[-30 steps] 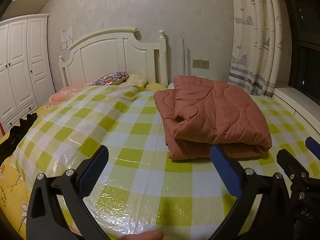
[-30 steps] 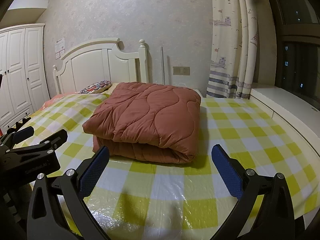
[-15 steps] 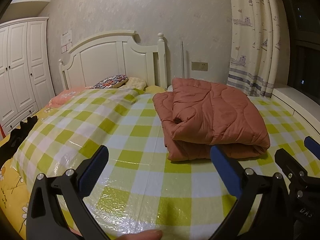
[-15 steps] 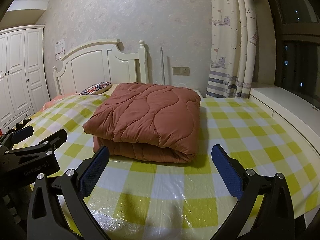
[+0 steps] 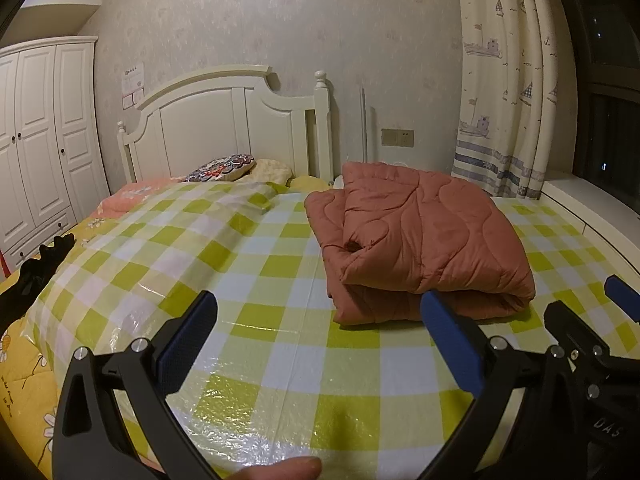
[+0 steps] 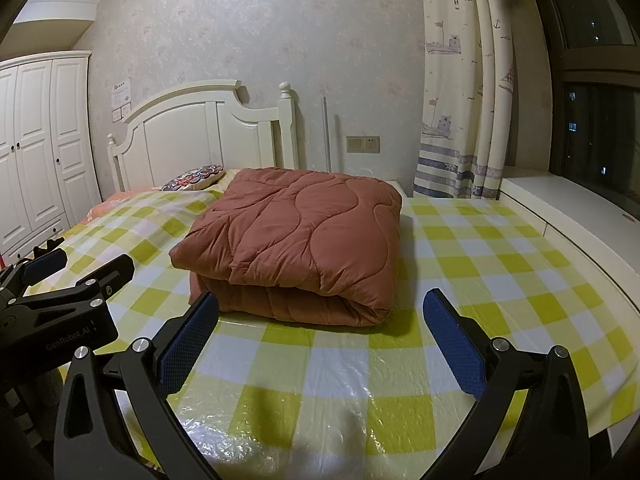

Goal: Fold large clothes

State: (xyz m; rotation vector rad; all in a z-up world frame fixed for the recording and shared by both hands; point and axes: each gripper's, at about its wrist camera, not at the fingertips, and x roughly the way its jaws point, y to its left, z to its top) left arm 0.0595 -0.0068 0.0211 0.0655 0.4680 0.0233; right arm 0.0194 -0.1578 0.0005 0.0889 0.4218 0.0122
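Note:
A rust-red quilted garment (image 5: 416, 236) lies folded in a thick rectangular stack on the green-and-white checked plastic sheet (image 5: 280, 352) that covers the bed. It also shows in the right wrist view (image 6: 304, 240). My left gripper (image 5: 320, 344) is open and empty, held above the sheet short of the stack and to its left. My right gripper (image 6: 320, 344) is open and empty, held in front of the stack's near folded edge. Neither gripper touches the garment.
A white headboard (image 5: 224, 128) and patterned pillow (image 5: 222, 168) stand at the far end. A white wardrobe (image 5: 36, 140) is at the left, a curtain (image 5: 504, 92) and window ledge (image 6: 568, 208) at the right. A dark item (image 5: 36, 272) lies at the bed's left edge.
Both grippers have stayed open and almost still. The views have shifted only slightly and the folded garment has not moved.

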